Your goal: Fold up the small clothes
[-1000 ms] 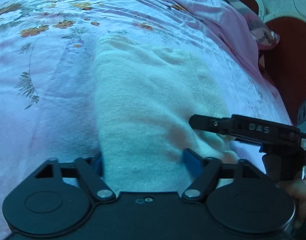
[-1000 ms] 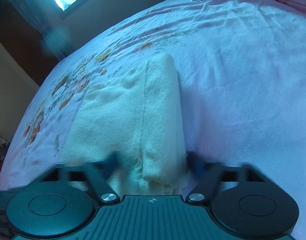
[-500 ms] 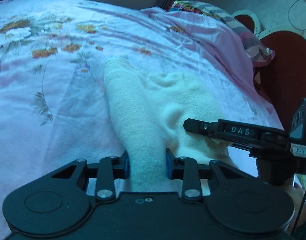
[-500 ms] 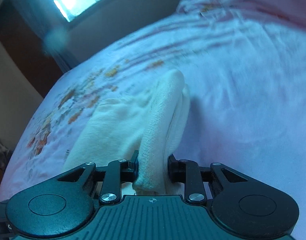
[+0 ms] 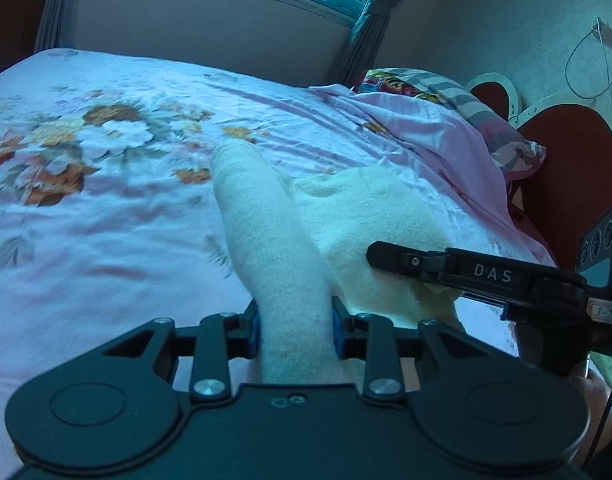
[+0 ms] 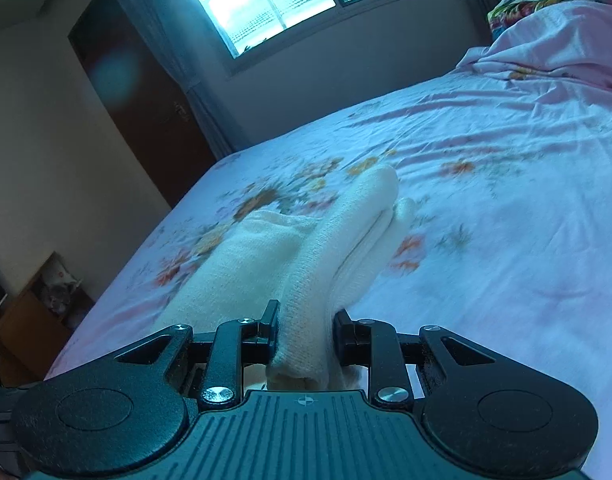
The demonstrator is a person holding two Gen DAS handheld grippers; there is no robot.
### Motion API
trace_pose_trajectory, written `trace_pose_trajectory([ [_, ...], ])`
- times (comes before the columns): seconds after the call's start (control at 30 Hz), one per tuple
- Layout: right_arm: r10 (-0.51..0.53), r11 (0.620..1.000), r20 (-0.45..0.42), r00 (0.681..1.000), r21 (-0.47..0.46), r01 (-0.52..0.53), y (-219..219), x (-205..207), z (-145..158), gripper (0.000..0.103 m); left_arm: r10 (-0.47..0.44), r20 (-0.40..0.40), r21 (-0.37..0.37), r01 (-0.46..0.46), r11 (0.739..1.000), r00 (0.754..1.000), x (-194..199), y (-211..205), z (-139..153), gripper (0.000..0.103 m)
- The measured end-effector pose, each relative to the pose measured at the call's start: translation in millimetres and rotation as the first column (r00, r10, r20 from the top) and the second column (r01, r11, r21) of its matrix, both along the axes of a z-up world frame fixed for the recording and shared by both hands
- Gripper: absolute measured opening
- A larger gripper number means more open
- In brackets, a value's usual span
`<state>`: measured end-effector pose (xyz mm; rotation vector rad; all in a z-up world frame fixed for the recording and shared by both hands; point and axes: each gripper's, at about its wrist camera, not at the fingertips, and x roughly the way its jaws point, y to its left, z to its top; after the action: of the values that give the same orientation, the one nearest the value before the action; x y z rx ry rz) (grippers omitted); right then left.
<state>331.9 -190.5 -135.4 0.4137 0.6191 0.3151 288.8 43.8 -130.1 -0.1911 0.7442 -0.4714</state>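
A thick fold of the cream cloth (image 5: 357, 232) is clamped between the blue pads of the left tool (image 5: 294, 326). The jaws are narrowed on it and press it from both sides, so that the cloth stands up as a ridge running away from the tool. The other edge of the same cloth (image 6: 306, 264) is gripped in the same way by the right tool (image 6: 304, 338), with several layers bunched between the black pads. In the left view the right tool (image 5: 389, 258) is seen from the side, with its tip against the cloth. The near end of the cloth is held up by both tools, while the far end rests on the bed (image 5: 106, 220), which is covered with a pink flowered sheet. A pillow (image 5: 445, 96) lies at the head of the bed, well apart from the cloth. A window (image 6: 262, 0) is seen behind the bed.
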Motion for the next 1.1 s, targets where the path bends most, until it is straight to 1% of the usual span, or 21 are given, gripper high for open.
trace_pose_trajectory([
  [0.13,-0.004,1.0,-0.05,0.999,0.004,0.004,9,-17,-26,0.025,0.014,-0.04,-0.002,-0.014,1.0,0.999,-16,16,-25,0.029],
  [0.2,-0.021,1.0,-0.087,0.996,-0.02,0.019,10,-22,-44,0.025,0.02,-0.076,0.037,-0.017,0.999,0.997,-20,16,-46,0.03],
  [0.27,-0.061,0.996,-0.156,0.986,-0.078,0.049,9,-22,-68,0.028,0.054,-0.137,0.052,-0.048,0.998,0.989,-20,18,-65,0.037],
  [0.3,-0.076,0.994,-0.176,0.981,-0.093,0.06,7,-23,-77,0.034,0.059,-0.129,0.05,-0.053,0.997,0.99,-22,20,-69,0.04],
  [0.33,-0.09,0.992,-0.18,0.979,-0.1,0.073,3,-25,-82,0.047,0.073,-0.127,0.059,-0.066,0.996,0.989,-24,21,-69,0.05],
  [0.37,-0.125,0.987,-0.173,0.977,-0.121,0.105,0,-28,-81,0.059,0.089,-0.139,0.072,-0.08,0.994,0.986,-25,21,-66,0.055],
  [0.4,-0.145,0.983,-0.162,0.976,-0.139,0.123,-2,-30,-78,0.062,0.102,-0.138,0.08,-0.092,0.993,0.985,-28,24,-62,0.06],
  [0.5,-0.157,0.971,-0.115,0.981,-0.197,0.132,-8,-44,-54,0.062,0.137,-0.074,0.102,-0.129,0.986,0.988,-43,35,-44,0.062],
  [0.53,-0.148,0.972,-0.086,0.985,-0.198,0.128,-7,-52,-44,0.062,0.142,-0.055,0.101,-0.136,0.986,0.988,-48,37,-38,0.062],
  [0.57,-0.118,0.974,-0.047,0.992,-0.2,0.106,-1,-63,-33,0.062,0.139,-0.039,0.096,-0.135,0.986,0.99,-52,38,-32,0.062],
  [0.63,-0.056,0.966,0.033,0.998,-0.251,0.063,20,-86,-17,0.062,0.134,-0.025,0.099,-0.131,0.986,0.991,-59,34,-28,0.062],
  [0.7,0.02,0.96,0.075,0.997,-0.281,0.002,44,-106,-13,0.061,0.111,-0.041,0.109,-0.106,0.988,0.993,-63,26,-32,0.062],
  [0.73,0.048,0.956,0.073,0.996,-0.293,-0.025,51,-113,-16,0.056,0.106,-0.057,0.126,-0.098,0.987,0.993,-65,21,-38,0.062],
  [0.77,0.077,0.948,0.047,0.996,-0.314,-0.059,59,-116,-25,0.05,0.101,-0.087,0.141,-0.088,0.986,0.991,-65,17,-46,0.062],
  [0.83,0.068,0.937,-0.036,0.997,-0.342,-0.076,62,-114,-49,0.046,0.093,-0.155,0.16,-0.068,0.985,0.984,-64,10,-61,0.062],
  [0.87,0.038,0.933,-0.098,0.994,-0.354,-0.071,58,-112,-65,0.045,0.097,-0.173,0.168,-0.068,0.983,0.98,-65,10,-68,0.062],
  [0.9,0.014,0.933,-0.133,0.991,-0.355,-0.061,50,-110,-79,0.045,0.104,-0.167,0.169,-0.075,0.983,0.981,-67,10,-71,0.066],
  [0.93,-0.001,0.946,-0.145,0.989,-0.321,-0.046,41,-110,-87,0.047,0.105,-0.165,0.177,-0.075,0.981,0.981,-68,9,-71,0.066],
  [0.97,-0.024,0.964,-0.166,0.986,-0.267,-0.022,31,-110,-91,0.048,0.112,-0.162,0.189,-0.08,0.979,0.98,-70,7,-69,0.066],
  [1.0,-0.036,0.971,-0.185,0.982,-0.24,-0.01,28,-108,-90,0.048,0.119,-0.158,0.197,-0.086,0.977,0.98,-72,6,-66,0.064],
  [1.1,-0.048,0.962,-0.191,0.98,-0.273,-0.006,33,-107,-79,0.048,0.137,-0.138,0.229,-0.103,0.968,0.981,-80,3,-55,0.066],
])
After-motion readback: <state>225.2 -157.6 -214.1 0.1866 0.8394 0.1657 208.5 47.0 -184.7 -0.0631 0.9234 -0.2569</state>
